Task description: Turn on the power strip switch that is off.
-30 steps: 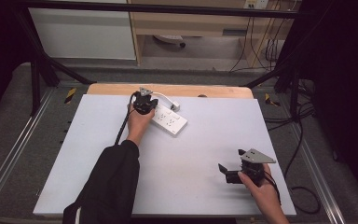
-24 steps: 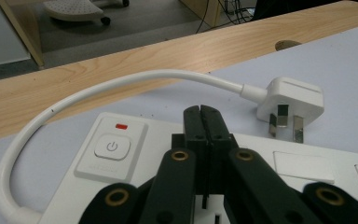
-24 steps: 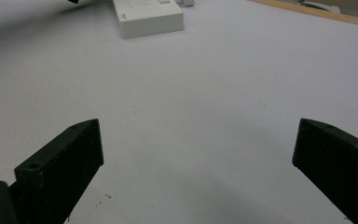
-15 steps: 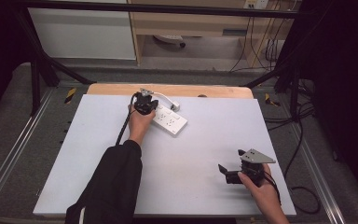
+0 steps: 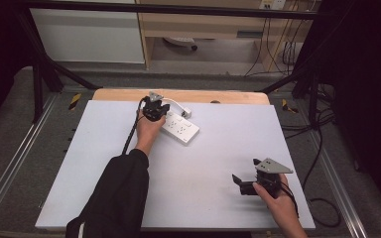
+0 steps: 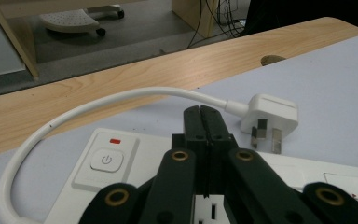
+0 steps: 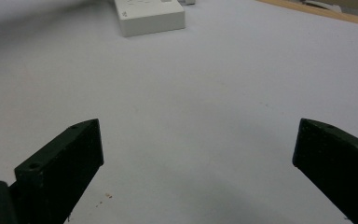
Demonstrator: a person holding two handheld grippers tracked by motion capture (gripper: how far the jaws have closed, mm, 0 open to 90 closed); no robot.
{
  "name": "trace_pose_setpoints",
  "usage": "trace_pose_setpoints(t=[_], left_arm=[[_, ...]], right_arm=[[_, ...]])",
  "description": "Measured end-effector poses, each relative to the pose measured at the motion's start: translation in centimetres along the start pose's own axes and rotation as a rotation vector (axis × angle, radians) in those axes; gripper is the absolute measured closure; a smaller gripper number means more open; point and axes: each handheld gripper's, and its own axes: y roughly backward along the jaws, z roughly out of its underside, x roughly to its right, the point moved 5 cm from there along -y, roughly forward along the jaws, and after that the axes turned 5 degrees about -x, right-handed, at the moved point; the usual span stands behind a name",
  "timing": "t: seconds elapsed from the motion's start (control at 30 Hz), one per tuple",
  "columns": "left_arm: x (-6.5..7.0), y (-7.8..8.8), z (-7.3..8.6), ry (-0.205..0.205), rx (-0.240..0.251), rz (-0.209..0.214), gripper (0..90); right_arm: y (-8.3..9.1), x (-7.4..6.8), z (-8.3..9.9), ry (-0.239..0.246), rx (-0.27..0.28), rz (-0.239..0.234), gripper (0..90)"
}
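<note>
The left gripper (image 6: 204, 116), jaws pressed together on nothing, hangs over the white plastic power strip (image 5: 179, 130) at the far side of the pale grey worktop (image 5: 218, 163), just beside its square power button (image 6: 106, 160). This looks like the step of pressing that switch; next the closed tip must shift onto it and push down. The right gripper (image 5: 243, 182) rests spread wide, well apart

Right gripper (image 7: 198, 154) jaws wide apart; power strip (image 7: 149, 16) far off.

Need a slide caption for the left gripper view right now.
Shut left claw poised over the white power strip, its plug lying pins-up on the table.
</note>
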Motion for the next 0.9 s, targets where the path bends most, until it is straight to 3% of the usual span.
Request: trace_pose_setpoints(t=[0.53, 0.9], left_arm=[[0.4, 1.6, -0.9, 0.018, 0.008, 0.026, 89.9], [0.3, 2.7, -1.7, 0.036, 0.04, 0.024, 68.2]], right_arm=[[-0.1, 0.0, 0.0, 0.0, -0.005, 0.003, 2.2], [-0.1, 0.0, 0.0, 0.0, -0.003, 0.005, 2.2]])
